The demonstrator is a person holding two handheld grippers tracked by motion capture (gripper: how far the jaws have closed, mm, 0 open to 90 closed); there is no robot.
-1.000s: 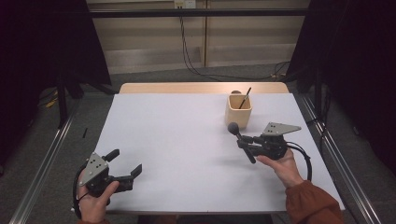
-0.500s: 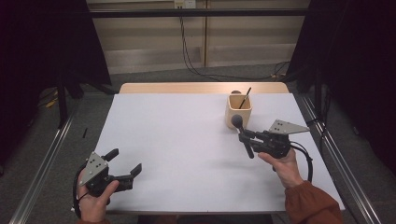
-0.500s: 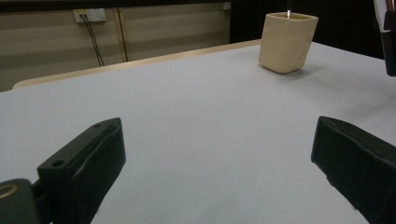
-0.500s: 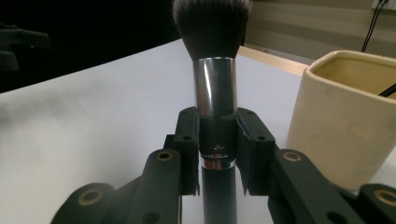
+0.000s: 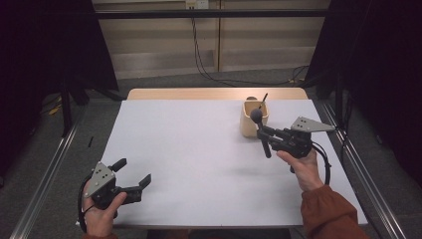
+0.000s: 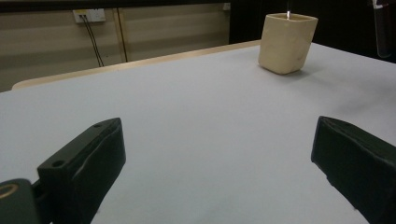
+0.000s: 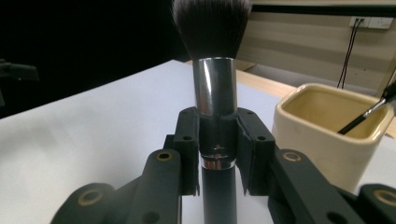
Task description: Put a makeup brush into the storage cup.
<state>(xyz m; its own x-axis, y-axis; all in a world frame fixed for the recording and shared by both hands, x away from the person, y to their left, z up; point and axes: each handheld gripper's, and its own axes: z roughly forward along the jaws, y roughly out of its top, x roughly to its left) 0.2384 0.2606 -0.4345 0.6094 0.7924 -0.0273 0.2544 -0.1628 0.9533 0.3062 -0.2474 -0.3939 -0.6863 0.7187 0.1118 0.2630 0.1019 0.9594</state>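
1. Starting at the near left, we keep the left gripper [image 5: 130,178] resting low at the near edge of the white table [image 5: 189,149]. Its jaws stand wide apart with nothing but bare tabletop between them, exactly as a second ago, so this hand plays no part in the work for now.

2. Moving to the right side, we see what has changed: the right gripper [image 5: 264,135] has lifted and carried the makeup brush [image 7: 215,88] up and farther from us. A second ago the brush hung lower over the table, nearer to us than the cup; now its bristle head sits up at the cup's near rim in the high view.

3. The right gripper's jaws are narrow and clamp the brush at the joint of its silver ferrule and dark handle. The brush stands upright in the right gripper view, bristles up, handle hanging below the pads, clear of the table.

4. Farther still, the cream cup [image 5: 253,118] stands on the far right part of the table, just beside the brush. A thin dark brush [image 5: 262,101] already leans inside it.

5. We judge that the lift brings the handle closer to clearing the rim, so the brush can go into the cup. The handle end must pass over the near wall without knocking it, and must miss the thin brush inside.
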